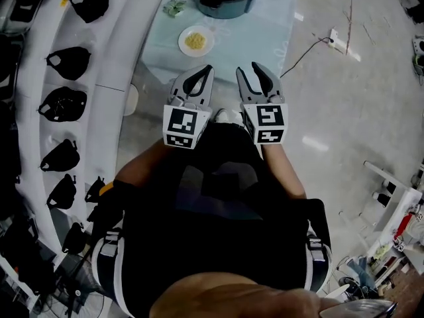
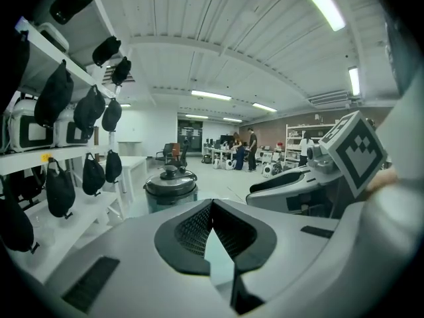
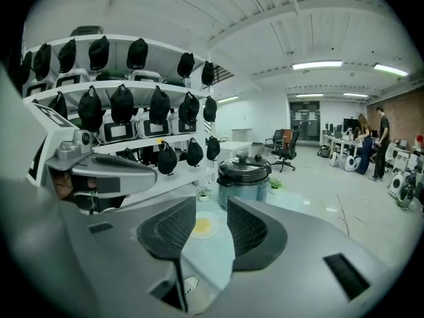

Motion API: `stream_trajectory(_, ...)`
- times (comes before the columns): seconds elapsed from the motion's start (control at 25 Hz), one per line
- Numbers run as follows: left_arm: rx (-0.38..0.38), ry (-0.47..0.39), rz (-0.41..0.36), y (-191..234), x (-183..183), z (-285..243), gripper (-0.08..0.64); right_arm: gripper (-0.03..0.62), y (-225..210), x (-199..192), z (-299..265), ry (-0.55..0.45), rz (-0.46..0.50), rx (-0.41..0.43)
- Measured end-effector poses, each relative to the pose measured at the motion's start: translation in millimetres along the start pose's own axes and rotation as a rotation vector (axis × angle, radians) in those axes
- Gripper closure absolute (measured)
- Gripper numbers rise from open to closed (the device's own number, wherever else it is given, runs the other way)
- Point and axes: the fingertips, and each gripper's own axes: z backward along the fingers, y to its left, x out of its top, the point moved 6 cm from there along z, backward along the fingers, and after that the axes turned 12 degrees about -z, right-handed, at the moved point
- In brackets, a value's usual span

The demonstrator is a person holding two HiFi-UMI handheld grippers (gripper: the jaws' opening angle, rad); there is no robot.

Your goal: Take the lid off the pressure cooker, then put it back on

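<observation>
Big open room, glossy grey floor (image 1: 344, 111), bare to the right apart from a power strip (image 1: 338, 40) and its cable (image 1: 305, 55). White curved shelves (image 1: 112, 38) with black bags (image 1: 63, 105) run close along the left. Pale worktop (image 1: 265, 38) ahead. Pressure cooker (image 3: 244, 177) sits at its far end, dark body, lid (image 3: 244, 166) on, knob on top. Plate (image 1: 196, 41) of yellow food lies nearer, left of centre. Left tool (image 1: 207, 70) clenched, empty. Right tool (image 1: 247, 67) released, nothing between its jaws. Both are side by side, well apart from the cooker.
</observation>
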Motion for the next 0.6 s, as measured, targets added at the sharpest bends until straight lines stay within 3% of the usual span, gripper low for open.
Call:
stream_trajectory(0.4, 0.001, -0.033, -0.01, -25.1, 2.0, 25.0, 0.552, 0.419, 20.8, -14.7, 31.0, 0.007, 0.009, 0.033)
stream_trajectory(0.6, 0.005, -0.04, -0.015, -34.6, 1.9, 29.6, 0.552, 0.374, 19.0, -20.5, 40.0, 0.026, 0.027, 0.014)
